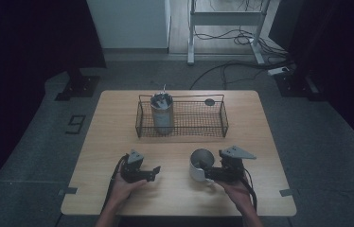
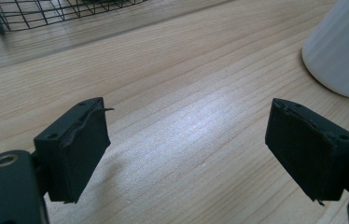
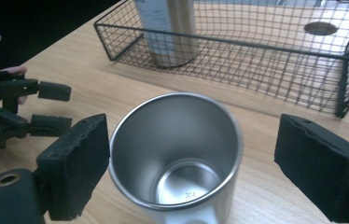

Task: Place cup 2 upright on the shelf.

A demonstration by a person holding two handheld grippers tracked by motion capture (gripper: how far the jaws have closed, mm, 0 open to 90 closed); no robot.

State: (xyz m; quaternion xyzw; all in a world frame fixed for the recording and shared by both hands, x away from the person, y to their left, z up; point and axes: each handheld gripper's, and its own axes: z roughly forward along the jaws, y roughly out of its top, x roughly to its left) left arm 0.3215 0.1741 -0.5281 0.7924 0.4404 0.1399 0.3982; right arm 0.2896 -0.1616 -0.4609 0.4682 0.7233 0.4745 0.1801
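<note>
Cup: we see a white cup (image 1: 199,164) with a steel inside standing upright on the bench (image 1: 118,142), mouth up, long axis vertical, near the front edge on the right half; in the right gripper view (image 3: 177,154) its handle points toward the camera.
Right tool: our right tool (image 1: 207,169) sits at the cup; its jaws are spread wide on either side of the cup, the left jaw at the rim or just beside it, the right jaw well apart from it.
Left tool: our left tool (image 1: 154,172) rests low over bare wood, left of the cup, jaws spread with nothing between them; it also shows far left in the right gripper view (image 3: 51,109).
Basket: a wire basket (image 1: 222,118) lies behind the cup, long side across the bench.
Can: a metal can (image 1: 162,116) stands upright in the basket's left part.
Dark disc: a small dark disc (image 1: 209,101) shows at the basket's back right.
</note>
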